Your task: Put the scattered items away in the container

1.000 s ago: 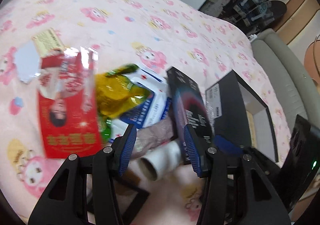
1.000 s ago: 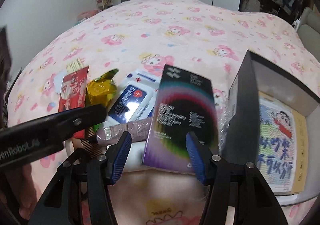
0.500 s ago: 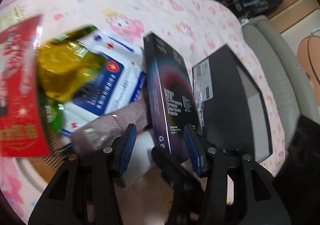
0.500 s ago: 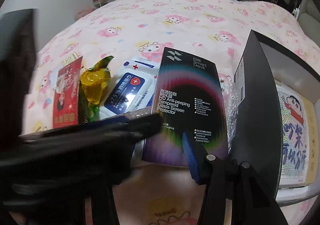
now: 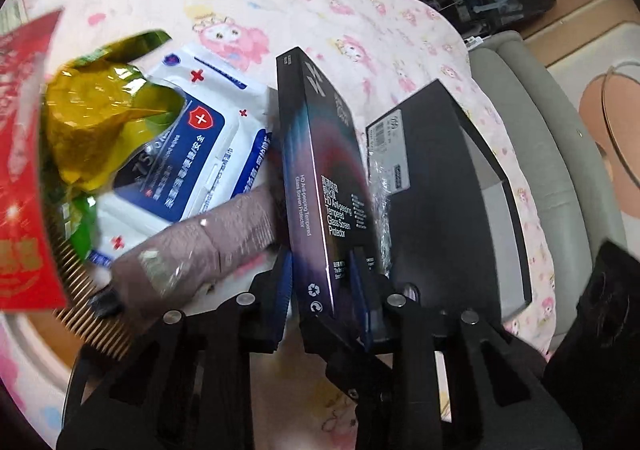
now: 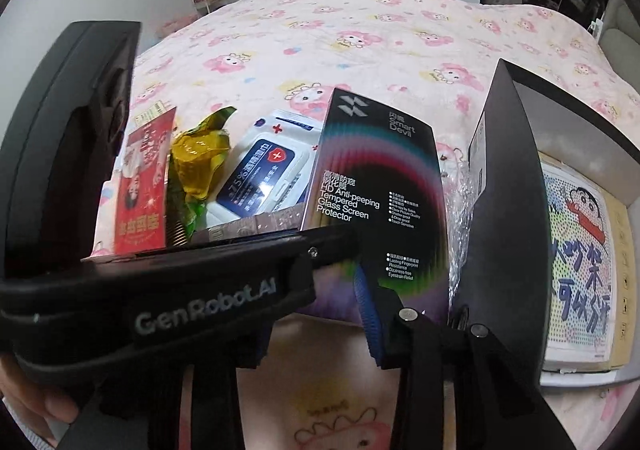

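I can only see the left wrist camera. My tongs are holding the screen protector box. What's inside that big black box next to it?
Observer: The right wrist view looks into the black box. A cartoon picture lies flat inside it.
Operator: Is anything written on my tool?
Observer: Yes. The left tongs have "GenRobot.AI" printed on their side, which the right wrist view can read.
Operator: Can you see who's holding it?
Observer: Only a bit of a hand, in the bottom-left corner.
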Demonstrator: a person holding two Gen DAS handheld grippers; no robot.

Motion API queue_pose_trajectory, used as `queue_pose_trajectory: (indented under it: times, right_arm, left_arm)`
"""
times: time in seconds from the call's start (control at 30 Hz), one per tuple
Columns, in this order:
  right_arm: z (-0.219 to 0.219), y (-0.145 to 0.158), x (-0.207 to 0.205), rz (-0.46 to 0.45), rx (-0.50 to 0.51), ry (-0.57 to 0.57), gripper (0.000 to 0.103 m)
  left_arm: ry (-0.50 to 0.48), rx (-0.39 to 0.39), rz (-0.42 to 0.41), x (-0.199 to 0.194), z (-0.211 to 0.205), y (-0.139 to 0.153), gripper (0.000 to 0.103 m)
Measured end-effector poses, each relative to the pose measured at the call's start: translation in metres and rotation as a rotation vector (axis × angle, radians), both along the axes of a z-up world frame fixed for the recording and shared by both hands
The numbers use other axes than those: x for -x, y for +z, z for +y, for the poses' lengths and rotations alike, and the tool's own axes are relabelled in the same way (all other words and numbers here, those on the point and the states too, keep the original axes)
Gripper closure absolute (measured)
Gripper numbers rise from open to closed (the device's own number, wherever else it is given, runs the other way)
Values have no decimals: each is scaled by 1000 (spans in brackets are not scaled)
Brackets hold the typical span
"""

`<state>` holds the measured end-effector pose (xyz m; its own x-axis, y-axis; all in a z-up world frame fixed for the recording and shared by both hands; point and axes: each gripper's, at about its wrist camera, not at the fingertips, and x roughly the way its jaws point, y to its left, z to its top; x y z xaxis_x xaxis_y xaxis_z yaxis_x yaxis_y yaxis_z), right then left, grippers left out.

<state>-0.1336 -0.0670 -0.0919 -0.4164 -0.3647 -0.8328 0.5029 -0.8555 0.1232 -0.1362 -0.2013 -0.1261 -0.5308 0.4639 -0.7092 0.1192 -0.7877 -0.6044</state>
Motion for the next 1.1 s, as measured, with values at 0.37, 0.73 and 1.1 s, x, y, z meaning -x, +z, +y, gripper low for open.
queue_pose_trajectory:
  times: [0.37, 0.73, 1.1]
  right_arm:
    - [13, 6, -54, -107, 101, 159, 56]
    - [46, -11, -37, -135, 96, 14, 54]
    - [40, -41, -16, -250, 217, -44, 51]
  left_arm:
    - [87, -42, 31, -81, -18, 5, 77]
    - [156, -34, 21, -84, -29, -9, 73]
    - [176, -61, -11, -88, -34, -22, 69]
